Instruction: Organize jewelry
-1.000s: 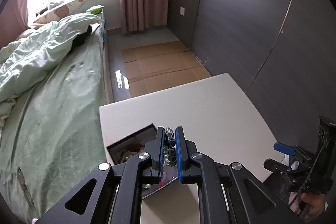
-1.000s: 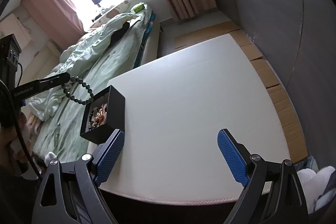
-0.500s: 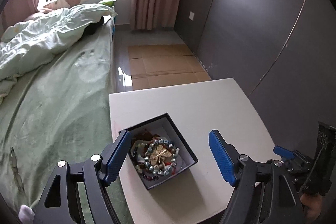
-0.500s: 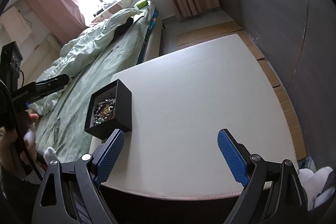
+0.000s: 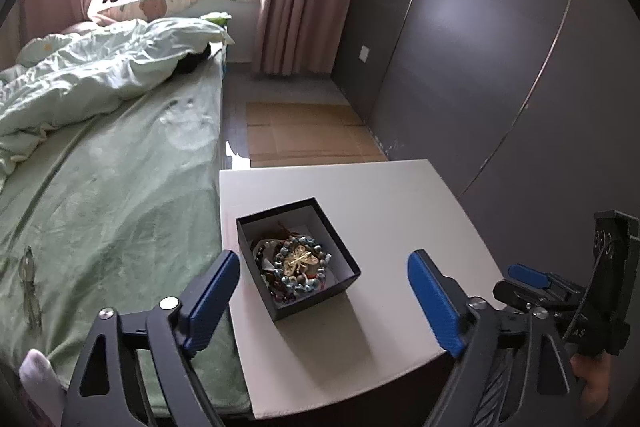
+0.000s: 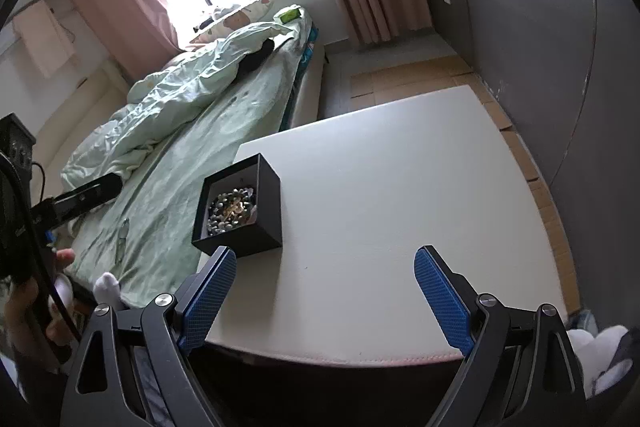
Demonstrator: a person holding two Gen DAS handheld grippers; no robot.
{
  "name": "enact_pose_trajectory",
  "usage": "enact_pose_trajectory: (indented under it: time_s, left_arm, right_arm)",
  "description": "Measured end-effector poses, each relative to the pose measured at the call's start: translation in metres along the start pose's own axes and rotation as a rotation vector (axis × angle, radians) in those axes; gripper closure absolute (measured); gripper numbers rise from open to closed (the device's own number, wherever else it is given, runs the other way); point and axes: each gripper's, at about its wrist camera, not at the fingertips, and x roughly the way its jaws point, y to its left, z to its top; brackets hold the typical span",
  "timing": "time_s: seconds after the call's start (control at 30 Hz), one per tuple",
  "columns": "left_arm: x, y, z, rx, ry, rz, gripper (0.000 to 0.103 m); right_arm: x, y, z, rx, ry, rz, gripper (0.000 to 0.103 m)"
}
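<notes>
A black open jewelry box (image 5: pixel 347 273) stands near the left edge of the white table (image 5: pixel 380 195). A grey bead bracelet (image 5: pixel 298 265) lies on top of other jewelry inside it. My left gripper (image 5: pixel 322 301) is open and empty, held back from the box, above the table's near left corner. My right gripper (image 6: pixel 324 297) is open and empty over the table's near edge. The box (image 6: pixel 268 211) with the beads (image 6: pixel 230 209) shows ahead of its left finger. The right gripper also shows in the left wrist view (image 5: pixel 532 279), and the left gripper in the right wrist view (image 6: pixel 86 193).
A bed with green sheets (image 5: pixel 112 167) and a rumpled duvet (image 6: pixel 180 95) runs along the table's left side. A dark grey wall (image 5: pixel 500 67) stands to the right. Cardboard sheets (image 5: pixel 304 131) lie on the floor beyond the table.
My left gripper opened and let the bead bracelet drop into the box, then drew back and up. My right gripper stayed open, nearly still.
</notes>
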Motion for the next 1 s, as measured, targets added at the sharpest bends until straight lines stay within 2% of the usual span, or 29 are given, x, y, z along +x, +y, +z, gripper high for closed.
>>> enact_pose_trajectory:
  time_s: [0.23, 0.4, 0.47, 0.67, 1.0]
  left_arm:
    - [-0.035, -0.014, -0.014, -0.002, -0.084, -0.008, 0.000]
    - [-0.053, -0.022, -0.028, -0.019, -0.122, -0.003, 0.000]
    - [-0.059, -0.025, -0.034, -0.034, -0.136, -0.002, 0.000]
    - [-0.081, -0.039, -0.049, -0.041, -0.172, -0.002, 0.000]
    - [-0.119, -0.075, -0.074, 0.028, -0.222, 0.029, 0.000]
  right_arm:
    - [-0.025, 0.016, -0.008, -0.045, -0.036, -0.011, 0.012]
    - [-0.051, 0.022, -0.013, -0.075, -0.085, -0.056, 0.010]
    - [-0.062, 0.023, -0.014, -0.077, -0.105, -0.068, 0.000]
    - [-0.090, 0.022, -0.024, -0.069, -0.147, -0.086, 0.000]
    - [-0.140, 0.023, -0.043, -0.078, -0.198, -0.091, 0.000]
